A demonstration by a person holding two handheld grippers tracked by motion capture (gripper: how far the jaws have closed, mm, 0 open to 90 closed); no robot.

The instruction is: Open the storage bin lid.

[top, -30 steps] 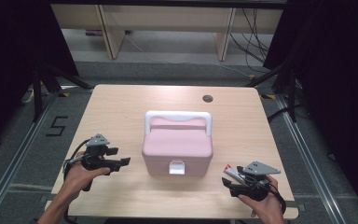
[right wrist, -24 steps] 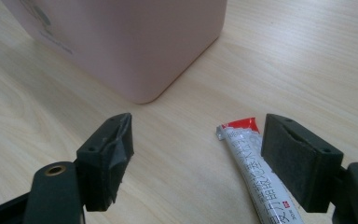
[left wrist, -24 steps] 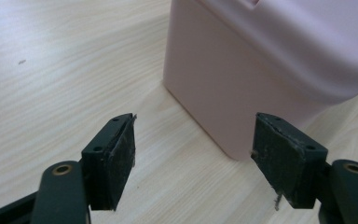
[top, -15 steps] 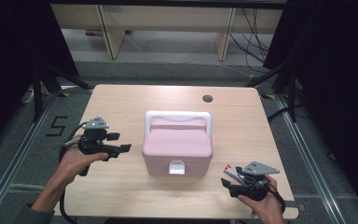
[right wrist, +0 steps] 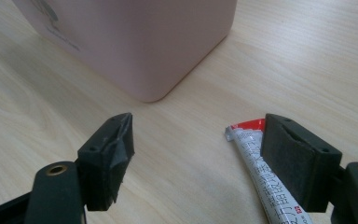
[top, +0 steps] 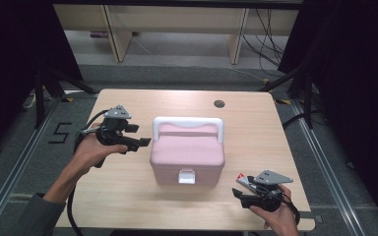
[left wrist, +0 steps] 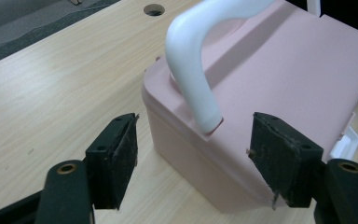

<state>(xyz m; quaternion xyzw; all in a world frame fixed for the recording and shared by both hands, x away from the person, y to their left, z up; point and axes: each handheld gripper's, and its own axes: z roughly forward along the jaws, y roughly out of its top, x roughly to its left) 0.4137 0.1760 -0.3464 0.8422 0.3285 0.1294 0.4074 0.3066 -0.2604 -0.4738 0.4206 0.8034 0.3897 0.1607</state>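
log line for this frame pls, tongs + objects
left tongs: open, empty, raised beside pink box near white handle | right tongs: open, empty, by sachet on table | lid closed

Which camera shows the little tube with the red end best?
The right gripper view: the tube lies close up on the table, its red end and print clear, beside a finger. The high view shows it small, partly under the right gripper.

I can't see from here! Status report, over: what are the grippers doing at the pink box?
Left gripper open, at box corner by handle. Right gripper open, beside tube. Box shut. Nothing in the way.
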